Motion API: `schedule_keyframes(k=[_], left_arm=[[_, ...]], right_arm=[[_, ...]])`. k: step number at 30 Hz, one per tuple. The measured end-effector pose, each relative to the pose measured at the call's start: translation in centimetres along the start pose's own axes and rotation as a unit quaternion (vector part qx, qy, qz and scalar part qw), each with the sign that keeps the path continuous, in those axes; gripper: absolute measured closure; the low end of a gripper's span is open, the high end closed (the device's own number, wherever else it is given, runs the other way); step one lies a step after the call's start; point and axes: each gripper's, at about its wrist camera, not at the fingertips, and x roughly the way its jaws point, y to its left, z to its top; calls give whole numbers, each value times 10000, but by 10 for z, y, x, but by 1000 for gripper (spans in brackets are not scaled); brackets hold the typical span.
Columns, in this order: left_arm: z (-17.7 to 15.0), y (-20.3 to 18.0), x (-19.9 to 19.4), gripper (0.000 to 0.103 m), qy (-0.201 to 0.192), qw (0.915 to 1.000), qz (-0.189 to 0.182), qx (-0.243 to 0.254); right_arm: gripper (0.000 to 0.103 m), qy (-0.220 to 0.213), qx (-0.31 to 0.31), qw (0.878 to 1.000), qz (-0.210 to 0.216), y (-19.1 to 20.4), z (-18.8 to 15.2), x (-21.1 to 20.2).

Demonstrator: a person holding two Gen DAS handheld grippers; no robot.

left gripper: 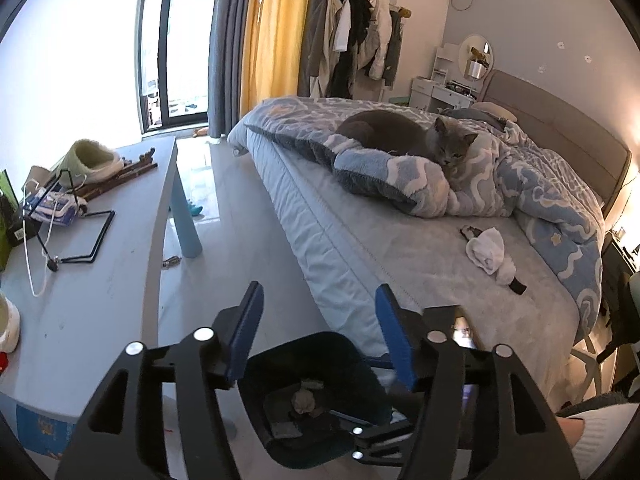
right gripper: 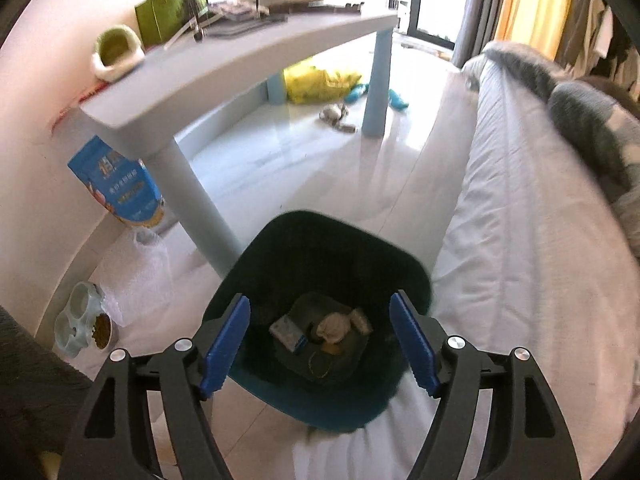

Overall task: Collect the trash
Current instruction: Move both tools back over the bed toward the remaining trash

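Trash (right gripper: 334, 328) sits in the dark bin (right gripper: 320, 256) on the floor between bed (right gripper: 520, 240) and tabletop (right gripper: 224, 64): crumpled tissue, small carton (light, soft, crushable). Right tongs (right gripper: 320, 344) and left tongs (left gripper: 318, 332) gape wide, empty; pinch gently mid-wad.

A grey cat (left gripper: 404, 136) lies curled on the patterned blanket (left gripper: 532, 184) of the bed (left gripper: 344, 240), ahead and to the right of the tool. Left of it, a slipper (left gripper: 92, 160) rests on the surface (left gripper: 92, 304). A blue food bag (right gripper: 120, 184) leans beneath.
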Motion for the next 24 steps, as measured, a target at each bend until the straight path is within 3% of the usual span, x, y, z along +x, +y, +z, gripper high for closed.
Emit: schedule_keyframes(k=[6, 8, 15, 24], left_arm=[[8, -20, 1, 20, -163, 9999, -17, 40], [9, -27, 3, 9, -178, 9998, -24, 22], [11, -47, 17, 6, -53, 10000, -20, -18], [11, -87, 35, 6, 107, 9991, -34, 415]], right_arm=[[26, -358, 54, 9989, -298, -24, -4, -42], [25, -474, 134, 9981, -368, -35, -6, -54], [23, -822, 473, 9937, -589, -72, -19, -92], [23, -1009, 826, 9881, -816, -110, -44, -122]])
